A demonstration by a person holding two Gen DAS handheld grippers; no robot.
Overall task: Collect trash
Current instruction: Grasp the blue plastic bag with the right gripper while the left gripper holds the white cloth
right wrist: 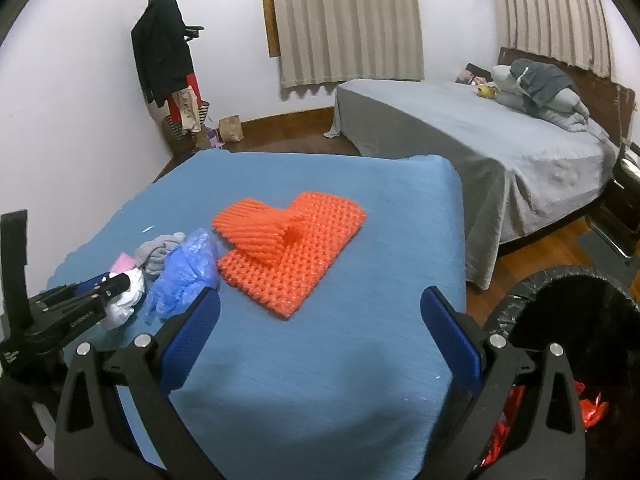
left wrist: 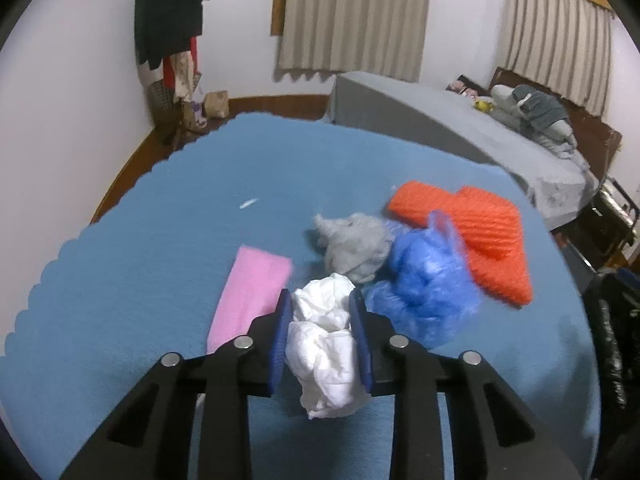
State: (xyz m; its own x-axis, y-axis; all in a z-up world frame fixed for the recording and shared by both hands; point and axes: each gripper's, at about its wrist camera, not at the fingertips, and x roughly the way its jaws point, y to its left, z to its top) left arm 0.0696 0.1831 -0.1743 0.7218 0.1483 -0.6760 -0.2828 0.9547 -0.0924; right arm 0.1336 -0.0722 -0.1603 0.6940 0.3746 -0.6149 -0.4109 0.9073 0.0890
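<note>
my left gripper (left wrist: 320, 314) has its blue pads (left wrist: 282, 332) pressed against both sides of a crumpled white tissue wad (left wrist: 324, 344), which bulges up past the tips and hangs down below the jaws over the blue cloth (left wrist: 140, 240) that covers the table. just beyond the tips lies a grey crumpled wad (left wrist: 354, 246), touching a crinkled blue plastic bag (left wrist: 420, 284) on its right. a flat pink strip (left wrist: 256, 288) lies to the left of the tissue, with its near end hidden behind my left finger. further right, an orange foam net (left wrist: 476, 232) sits folded over on itself, its edge meeting the blue bag. my right gripper (right wrist: 320, 316) stands wide apart with nothing between its blue pads, poised above a bare stretch of the cloth, near the close edge of the orange net. from that side i see my other gripper at the far left, clamped on the white wad beside the blue bag. a bin lined with a black bag (right wrist: 568, 304) stands off the table's right corner, low at the right of the right wrist view, with something shiny and red (right wrist: 588, 408) inside it. behind the table are a grey-covered bed (right wrist: 480, 148), a coat stand with dark clothes (right wrist: 162, 48) and striped curtains (right wrist: 344, 20).
</note>
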